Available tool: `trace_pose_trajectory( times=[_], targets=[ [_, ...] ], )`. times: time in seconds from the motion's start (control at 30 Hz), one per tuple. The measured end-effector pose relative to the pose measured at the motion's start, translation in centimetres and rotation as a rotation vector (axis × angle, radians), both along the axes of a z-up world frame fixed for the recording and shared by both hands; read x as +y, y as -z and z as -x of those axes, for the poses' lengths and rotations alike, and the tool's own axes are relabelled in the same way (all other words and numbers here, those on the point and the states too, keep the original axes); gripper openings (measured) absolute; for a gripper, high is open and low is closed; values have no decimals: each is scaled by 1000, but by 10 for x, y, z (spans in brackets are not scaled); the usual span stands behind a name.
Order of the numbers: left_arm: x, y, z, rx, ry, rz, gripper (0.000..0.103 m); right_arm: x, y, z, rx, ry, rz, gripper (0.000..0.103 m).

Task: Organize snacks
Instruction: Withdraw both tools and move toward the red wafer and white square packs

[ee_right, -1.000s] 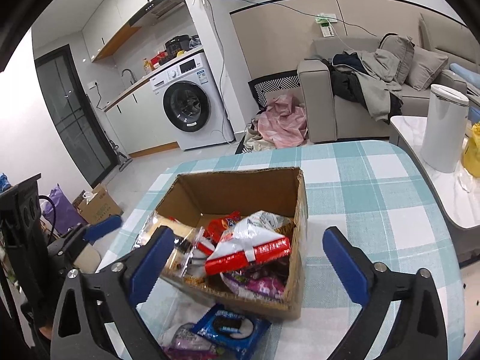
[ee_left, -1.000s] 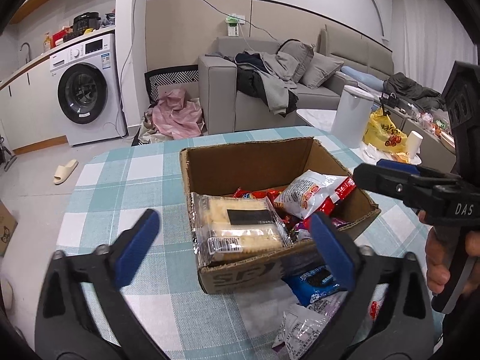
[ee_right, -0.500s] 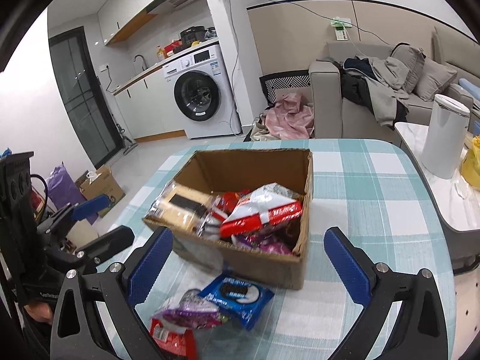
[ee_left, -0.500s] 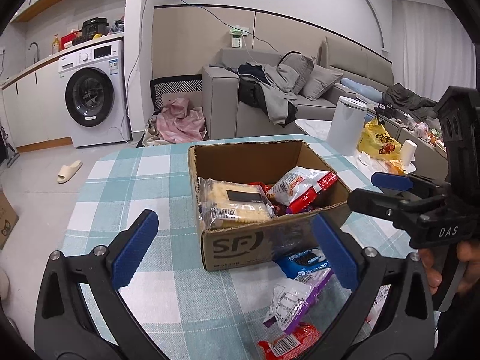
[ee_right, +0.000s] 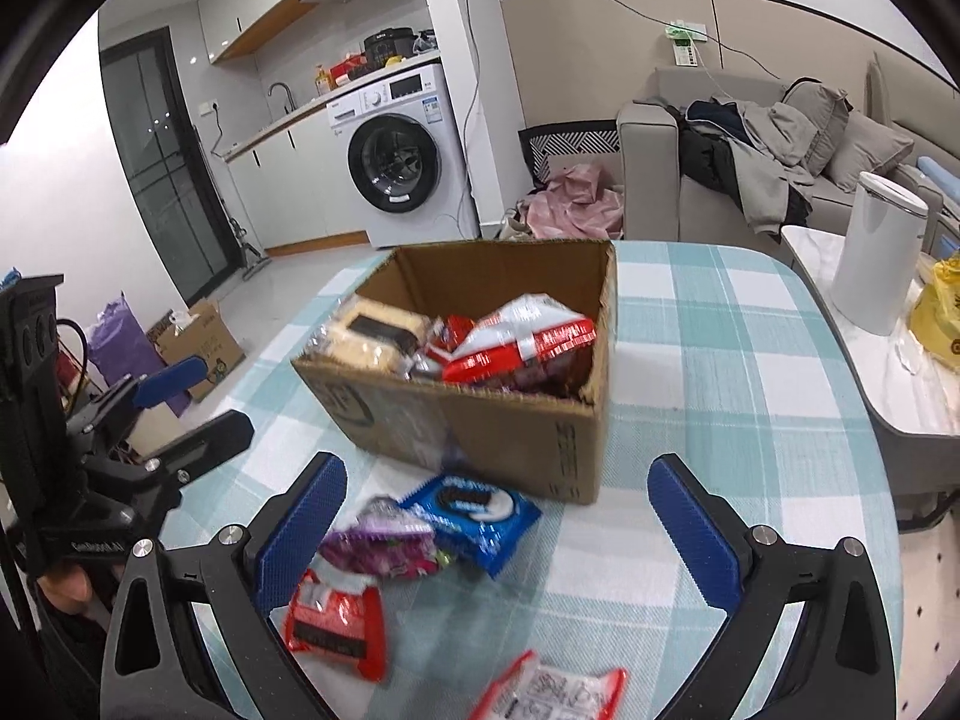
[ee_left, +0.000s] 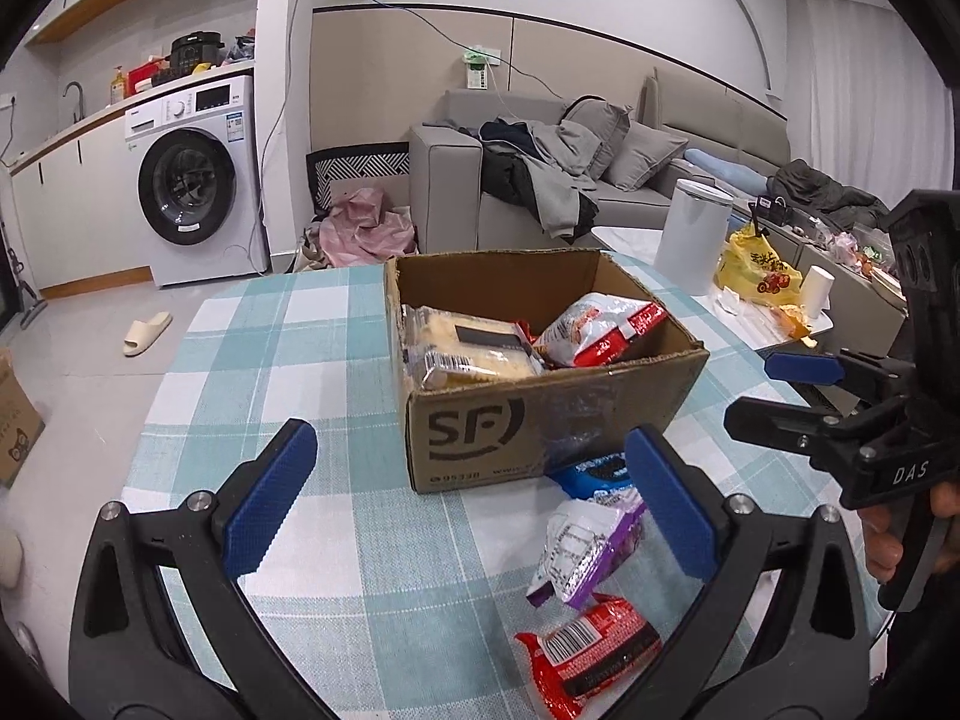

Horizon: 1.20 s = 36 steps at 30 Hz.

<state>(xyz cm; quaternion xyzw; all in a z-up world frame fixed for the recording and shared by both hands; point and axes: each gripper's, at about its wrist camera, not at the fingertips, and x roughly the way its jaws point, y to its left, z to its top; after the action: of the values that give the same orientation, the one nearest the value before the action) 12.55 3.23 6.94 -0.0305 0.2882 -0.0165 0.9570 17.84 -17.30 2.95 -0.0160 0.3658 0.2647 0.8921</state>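
In the left wrist view, the left gripper [ee_left: 462, 498] has pulled back from the cardboard box [ee_left: 540, 420] compared with a second ago: the box then filled the space between its fingers, and now it stands further away, with more of the checked tablecloth [ee_left: 270, 360] showing in front. The fingers are spread wide and hold nothing. Because of this retreat, three loose packets come into sight on the cloth near the box: a blue cookie packet [ee_left: 591, 474] touching the box front, a purple and silver packet [ee_left: 585, 546] just beside it, and a red packet [ee_left: 591, 651] nearest to the camera. Inside the box lie a yellow biscuit pack [ee_left: 468, 348] and a red and white bag [ee_left: 600, 327]. The right gripper [ee_left: 780, 396] hovers at the right side, also empty. In the right wrist view, the right gripper [ee_right: 498, 522] has drawn back as well, and it is wide open with nothing between the fingers. The same blue cookie packet [ee_right: 474, 507], purple packet [ee_right: 384, 546] and red packet [ee_right: 336, 624] lie between its fingers on the cloth, and one more red and white wrapper [ee_right: 552, 693] appears at the lower edge. I judge that the box is only partly filled and these packets are still to be collected, so the next grasp probably aims at one of them.
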Motion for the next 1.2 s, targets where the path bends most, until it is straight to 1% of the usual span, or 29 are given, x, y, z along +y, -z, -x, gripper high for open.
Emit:
trace_pose_trajectory(
  times=[0.33, 0.8, 1.07, 1.2],
  targets=[
    [-7, 9, 14, 23, 10, -1, 103, -18, 20, 19, 59, 32, 36, 102],
    [-13, 20, 35, 54, 17, -4, 103, -36, 38, 43, 93, 34, 73, 102],
    [-20, 36, 41, 105, 31, 1, 103, -40, 46, 46, 110, 29, 95, 102],
    [-27, 45, 39, 128, 43, -13, 103, -37, 56, 45, 136, 0, 120, 102]
  ],
)
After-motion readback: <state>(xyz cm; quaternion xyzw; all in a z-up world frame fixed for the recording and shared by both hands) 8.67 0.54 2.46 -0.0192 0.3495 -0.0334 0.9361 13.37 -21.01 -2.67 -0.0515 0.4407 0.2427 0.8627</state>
